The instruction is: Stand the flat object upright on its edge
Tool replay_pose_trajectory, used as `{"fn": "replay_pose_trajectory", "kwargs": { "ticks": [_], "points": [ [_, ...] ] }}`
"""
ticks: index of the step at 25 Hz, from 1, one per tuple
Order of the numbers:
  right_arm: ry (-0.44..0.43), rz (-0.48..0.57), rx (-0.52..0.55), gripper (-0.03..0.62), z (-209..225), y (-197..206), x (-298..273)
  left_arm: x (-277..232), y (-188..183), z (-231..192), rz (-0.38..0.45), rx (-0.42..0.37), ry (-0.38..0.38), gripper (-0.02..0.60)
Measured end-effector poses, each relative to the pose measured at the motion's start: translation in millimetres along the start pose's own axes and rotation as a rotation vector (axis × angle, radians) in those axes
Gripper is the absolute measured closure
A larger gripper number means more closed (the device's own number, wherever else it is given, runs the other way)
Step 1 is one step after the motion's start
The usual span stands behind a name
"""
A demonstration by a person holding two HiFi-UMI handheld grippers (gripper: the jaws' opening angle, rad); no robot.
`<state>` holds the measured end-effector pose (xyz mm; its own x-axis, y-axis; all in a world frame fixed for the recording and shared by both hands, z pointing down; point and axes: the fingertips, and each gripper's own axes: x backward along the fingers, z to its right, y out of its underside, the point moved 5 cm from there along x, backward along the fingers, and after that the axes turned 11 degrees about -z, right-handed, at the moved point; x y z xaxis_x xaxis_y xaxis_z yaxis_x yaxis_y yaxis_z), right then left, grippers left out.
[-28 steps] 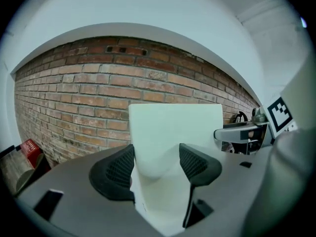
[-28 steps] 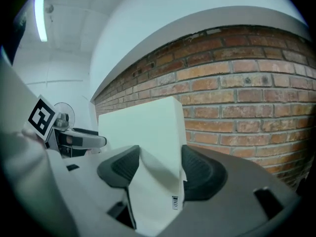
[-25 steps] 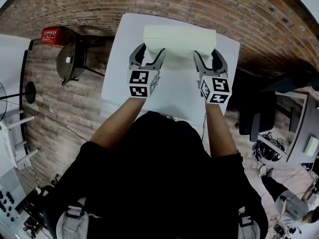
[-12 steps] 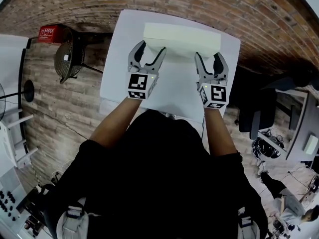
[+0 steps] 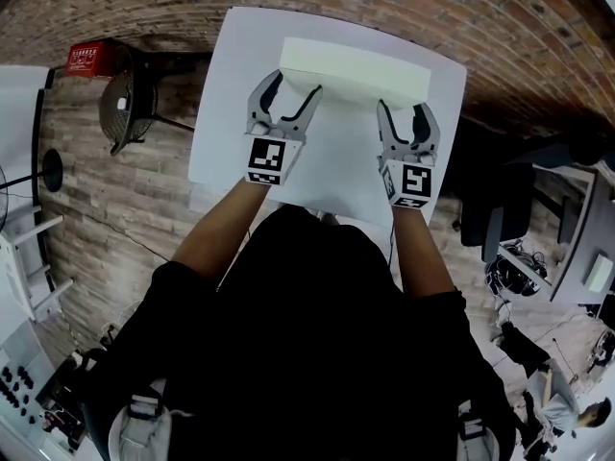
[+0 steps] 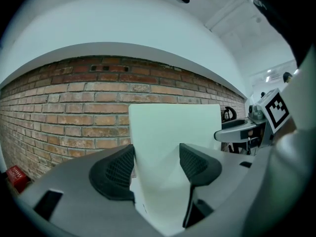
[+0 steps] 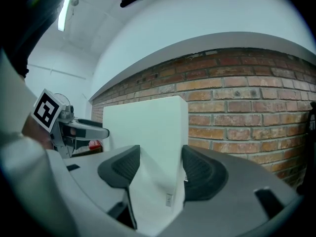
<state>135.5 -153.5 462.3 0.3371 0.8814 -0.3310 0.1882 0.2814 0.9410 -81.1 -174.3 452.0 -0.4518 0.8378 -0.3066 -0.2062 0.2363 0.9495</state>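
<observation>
"Two tools, and neither has hold of anything?"

"Right. The left tool (image 5: 293, 86) and the right tool (image 5: 403, 111) both have their jaws spread wide, one near each end of the white flat object (image 5: 351, 65), just in front of it. I see no pad pressing on it."

"And where is it?"

"At the far side of the table (image 5: 231, 113), near the brick wall (image 6: 59, 112), resting on its long edge with its broad face toward the person. Upright, to my eye."

"So it's finished?"

"Nearly, I'd say. What's left is drawing the tools back and seeing it stand unaided."
</observation>
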Motion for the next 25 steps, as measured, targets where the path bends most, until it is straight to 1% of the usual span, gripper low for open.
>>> {"fn": "replay_pose_trajectory", "kwargs": {
  "ticks": [7, 14, 20, 25],
  "points": [
    [0.0, -0.047, 0.006, 0.347, -1, 18, -4, -10, 15, -1, -0.013, -0.022, 0.018, 0.293],
    [-0.002, -0.084, -0.002, 0.347, -2, 36, -14, -21, 33, -4, -0.037, -0.029, 0.045, 0.293],
    [0.002, -0.089, -0.01, 0.338, 0, 39, -18, -26, 32, -6, -0.014, -0.043, 0.07, 0.293],
    [-0.02, -0.096, 0.003, 0.333, 0, 39, -16, -24, 33, -6, -0.017, -0.048, 0.083, 0.293]
  ]
}}
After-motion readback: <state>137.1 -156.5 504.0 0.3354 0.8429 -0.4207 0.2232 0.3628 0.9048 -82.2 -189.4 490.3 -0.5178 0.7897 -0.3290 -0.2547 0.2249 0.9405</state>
